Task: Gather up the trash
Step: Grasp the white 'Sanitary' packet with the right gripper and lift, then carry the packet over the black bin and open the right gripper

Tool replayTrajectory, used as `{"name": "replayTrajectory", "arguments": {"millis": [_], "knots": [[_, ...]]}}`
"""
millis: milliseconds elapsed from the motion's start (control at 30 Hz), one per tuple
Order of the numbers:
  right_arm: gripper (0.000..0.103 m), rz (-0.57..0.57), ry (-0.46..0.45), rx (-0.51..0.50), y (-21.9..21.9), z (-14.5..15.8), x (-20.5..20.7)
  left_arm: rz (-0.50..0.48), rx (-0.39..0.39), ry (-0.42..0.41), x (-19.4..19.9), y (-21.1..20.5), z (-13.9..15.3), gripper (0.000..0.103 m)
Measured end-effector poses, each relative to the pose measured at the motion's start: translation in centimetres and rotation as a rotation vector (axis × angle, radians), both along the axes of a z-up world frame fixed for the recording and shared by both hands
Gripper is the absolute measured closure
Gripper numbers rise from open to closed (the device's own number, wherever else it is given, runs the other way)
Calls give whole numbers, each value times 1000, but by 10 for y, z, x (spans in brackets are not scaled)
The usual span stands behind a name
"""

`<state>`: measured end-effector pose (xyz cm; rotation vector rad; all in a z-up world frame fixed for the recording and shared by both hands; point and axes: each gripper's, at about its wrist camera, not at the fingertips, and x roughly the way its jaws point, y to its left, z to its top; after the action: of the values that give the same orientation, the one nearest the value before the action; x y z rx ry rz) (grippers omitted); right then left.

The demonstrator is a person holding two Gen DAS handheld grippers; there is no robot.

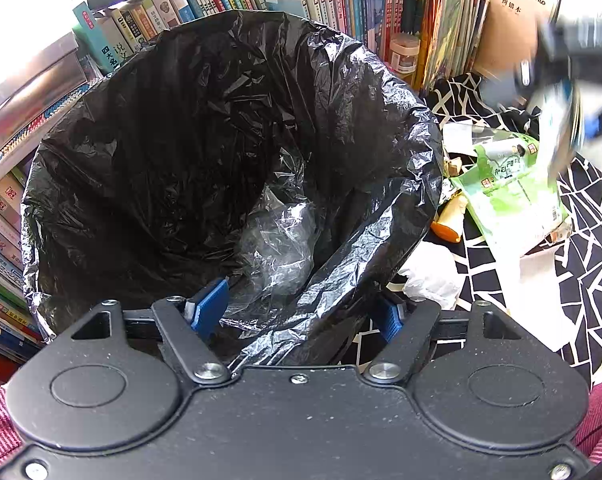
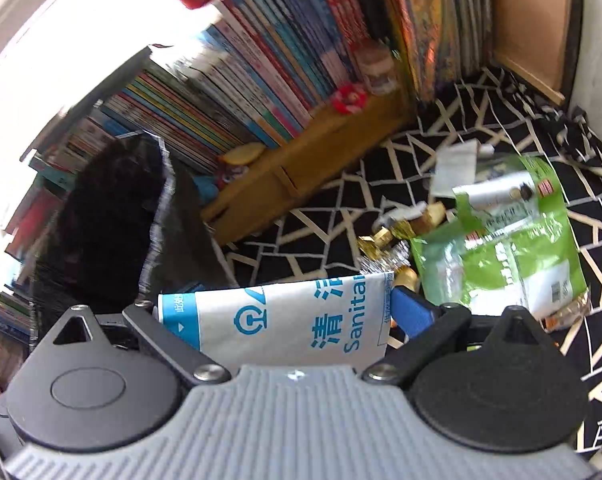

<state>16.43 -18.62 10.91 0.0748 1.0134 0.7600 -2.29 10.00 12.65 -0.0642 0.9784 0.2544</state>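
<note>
The right gripper (image 2: 297, 312) is clamping a white-and-blue sanitary bag (image 2: 285, 320), lifted off the patterned cloth (image 2: 341, 184). The left gripper (image 1: 301, 312) is pinching the black trash bag (image 1: 381, 80) rim, holding it open. Next, the sanitary bag needs carrying over that mouth and releasing.

Black left gripper (image 1: 301, 312), blue ribbed fingers (image 1: 211, 304), silver screws, grey-ribbed right gripper (image 2: 277, 320)

Glossy crinkled plastic bin liner (image 1: 229, 128); matt paper bag (image 2: 285, 320).
</note>
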Motion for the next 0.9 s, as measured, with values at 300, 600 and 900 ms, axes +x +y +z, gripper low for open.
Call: {"name": "replayTrajectory", "arguments": {"millis": [300,600,900], "knots": [[4,201,-123,162,59,75,-39,0,-12,-2,1,2,-1,30],[1,352,-134,138,126,71,-66,-2,-17,-6,-1,3,-3,29],[0,351,-70,124,137,50,-63,0,-24,-4,-1,3,-4,28]]}}
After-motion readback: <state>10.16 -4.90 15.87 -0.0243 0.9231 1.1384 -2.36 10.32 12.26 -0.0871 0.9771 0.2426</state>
